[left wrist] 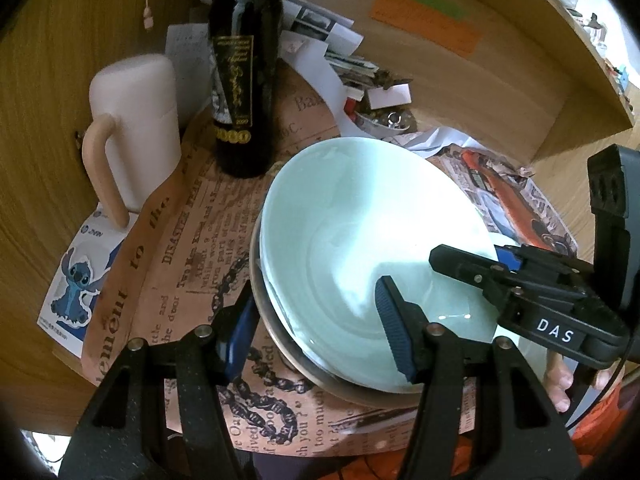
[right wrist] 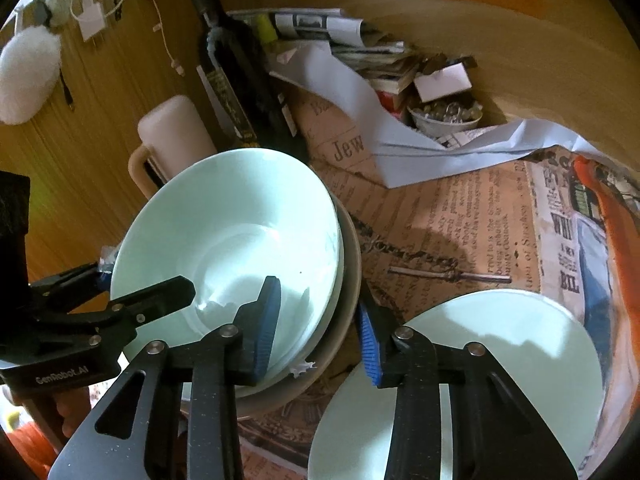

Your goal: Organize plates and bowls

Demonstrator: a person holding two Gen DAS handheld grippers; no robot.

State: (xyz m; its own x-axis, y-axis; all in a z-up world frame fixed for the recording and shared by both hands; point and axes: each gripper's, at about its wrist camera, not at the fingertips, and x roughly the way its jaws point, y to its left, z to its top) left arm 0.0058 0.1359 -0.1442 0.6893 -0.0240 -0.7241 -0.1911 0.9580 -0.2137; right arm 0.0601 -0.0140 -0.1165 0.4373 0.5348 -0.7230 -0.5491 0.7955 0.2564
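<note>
A pale green bowl (left wrist: pixel 360 240) sits nested on top of a stack of dishes, with a grey metal-looking bowl (left wrist: pixel 280 344) beneath it, on a table covered in brown newsprint-patterned paper (left wrist: pixel 180 280).

The left gripper (left wrist: pixel 316 324) straddles the stack's near-left rim, one blue pad inside the green bowl and the other outside; whether the pads press on the rim cannot be told.

The right gripper (right wrist: pixel 320 324) straddles the opposite rim the same way, its jaws visibly apart from the dishes.

Just right of the stack lies a pale green plate (right wrist: pixel 500 360). Behind the stack stand a dark wine bottle (left wrist: pixel 244 80) and a cream jug (left wrist: pixel 136 128). Further back from the stack lie loose papers (right wrist: pixel 400 140).
</note>
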